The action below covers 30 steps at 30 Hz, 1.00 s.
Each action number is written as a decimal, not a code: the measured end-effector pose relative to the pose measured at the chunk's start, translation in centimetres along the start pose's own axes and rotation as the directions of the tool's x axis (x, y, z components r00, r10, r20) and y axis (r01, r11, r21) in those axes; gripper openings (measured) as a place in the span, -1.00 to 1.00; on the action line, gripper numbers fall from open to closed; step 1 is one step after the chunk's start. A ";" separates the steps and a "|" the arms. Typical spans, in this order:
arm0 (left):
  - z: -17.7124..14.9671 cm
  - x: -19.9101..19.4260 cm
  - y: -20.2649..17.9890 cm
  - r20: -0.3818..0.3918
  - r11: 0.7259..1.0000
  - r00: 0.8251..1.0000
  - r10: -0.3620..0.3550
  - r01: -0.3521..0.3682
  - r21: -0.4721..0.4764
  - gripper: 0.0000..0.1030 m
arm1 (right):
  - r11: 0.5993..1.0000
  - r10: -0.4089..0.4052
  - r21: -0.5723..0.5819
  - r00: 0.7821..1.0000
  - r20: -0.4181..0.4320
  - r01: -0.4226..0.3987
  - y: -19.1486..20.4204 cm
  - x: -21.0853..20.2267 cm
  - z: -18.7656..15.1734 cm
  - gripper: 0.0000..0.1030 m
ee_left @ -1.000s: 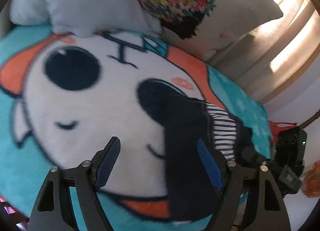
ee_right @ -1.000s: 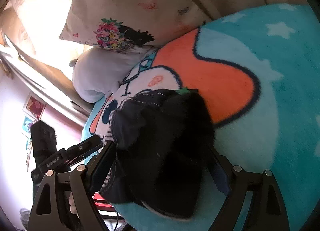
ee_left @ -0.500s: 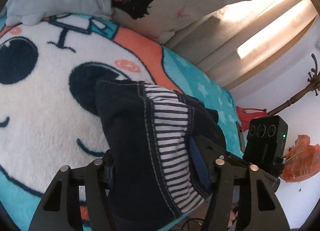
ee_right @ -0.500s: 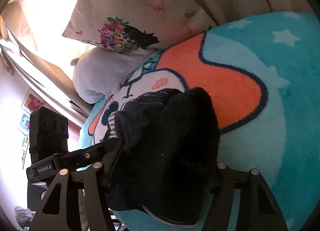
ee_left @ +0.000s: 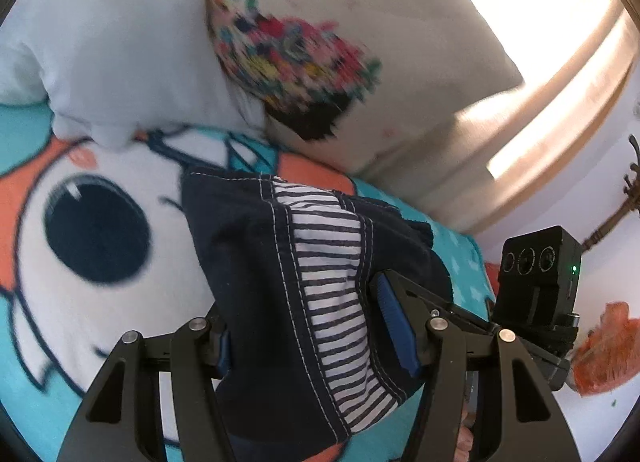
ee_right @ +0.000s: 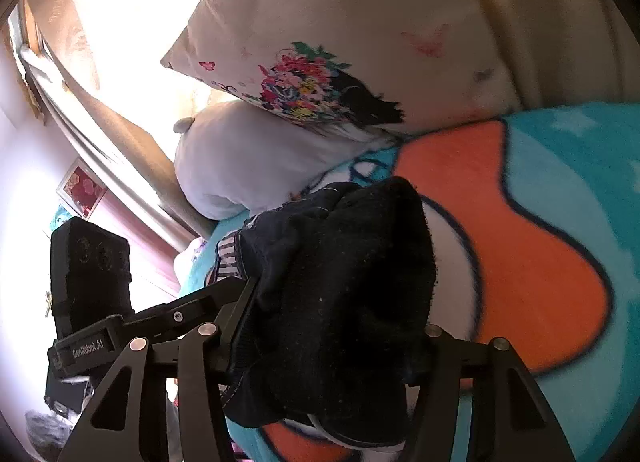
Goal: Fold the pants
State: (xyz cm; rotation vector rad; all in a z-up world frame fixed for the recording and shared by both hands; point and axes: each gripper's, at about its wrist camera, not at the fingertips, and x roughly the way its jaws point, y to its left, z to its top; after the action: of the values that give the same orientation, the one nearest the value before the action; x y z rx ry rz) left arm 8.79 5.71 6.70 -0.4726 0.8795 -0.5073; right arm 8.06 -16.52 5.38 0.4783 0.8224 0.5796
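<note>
Counted on the bed

Two pillows, the white pillow (ee_left: 116, 41) upper left and the floral pillow (ee_left: 340, 33) upper centre; one pair of pants (ee_left: 304, 294); one blanket (ee_left: 100, 302); two grippers, left gripper (ee_left: 312, 326) and right gripper (ee_right: 328, 342).

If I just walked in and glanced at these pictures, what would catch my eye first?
Probably the dark pants with a striped panel, bunched and clamped in the middle foreground by both the left gripper and the right gripper. Beneath them spreads a bright teal, orange and white cartoon-face blanket. Behind it, a flower-print pillow leans over a plain white pillow.
</note>
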 end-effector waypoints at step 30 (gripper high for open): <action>4.7 3.2 11.3 -0.031 0.974 0.987 0.159 -0.162 -0.160 0.29 | 0.987 -0.122 0.098 0.991 -0.051 0.127 -2.4 8.4 4.7 0.28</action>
State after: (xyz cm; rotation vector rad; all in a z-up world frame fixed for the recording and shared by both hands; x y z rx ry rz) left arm 16.85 13.52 0.78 -0.5409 0.9718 -0.2931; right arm 16.98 -13.68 2.19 0.5037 0.9209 0.4358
